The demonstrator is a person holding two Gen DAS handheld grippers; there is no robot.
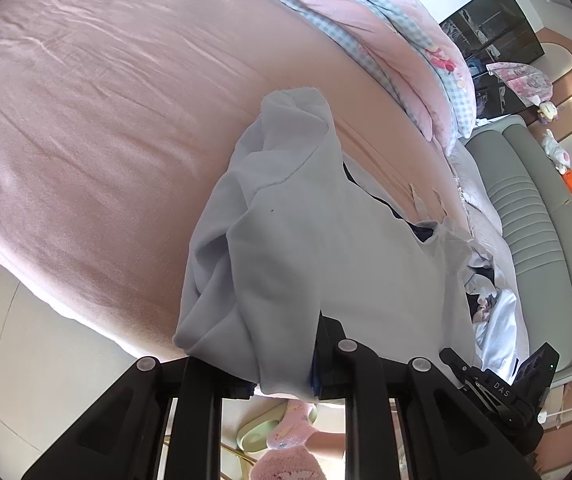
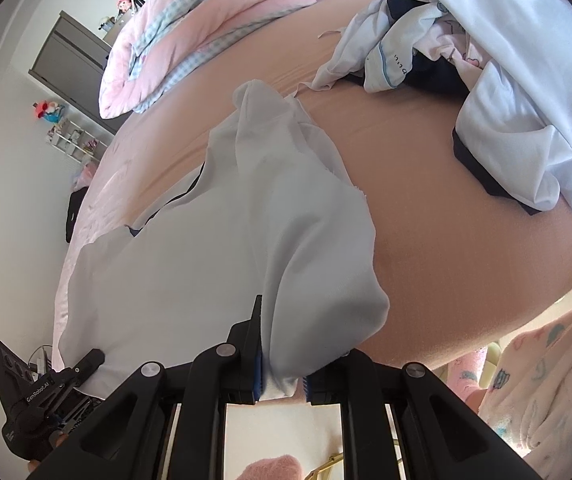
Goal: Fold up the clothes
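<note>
1. The pale grey garment (image 1: pixel 298 248) is held at its near edge and trails away over the bed (image 1: pixel 86 128). The near end is lifted clear at the mattress edge; the far end sags onto the pink sheet.

2. The left tool (image 1: pixel 286 380) is closed on one part of the near hem, with cloth bunched between its blue-padded jaws. The right tool (image 2: pixel 284 380) is closed on another part of the same hem (image 2: pixel 282 376). In my judgement the two-point hold serves to spread that edge and keep it level.

3. The garment's long axis runs from the tools toward the far side of the bed. Its far tip (image 2: pixel 254 96) is folded over on itself and points at the quilt (image 2: pixel 190 32). A dark trim line (image 2: pixel 182 196) shows along one side.

4. The cloth is creased and doubled along the side beside each tool. Whether that is a fold made on purpose or loose slack, the fisheye views probably cannot settle.

5. A heap of mixed clothes (image 2: pixel 486 60), white and navy, lies on the bed well apart from the held garment, to the right.

6. The pink and checked quilt is bundled at the far edge of the bed. A grey padded headboard (image 1: pixel 534 240) stands beyond the heap.
</note>
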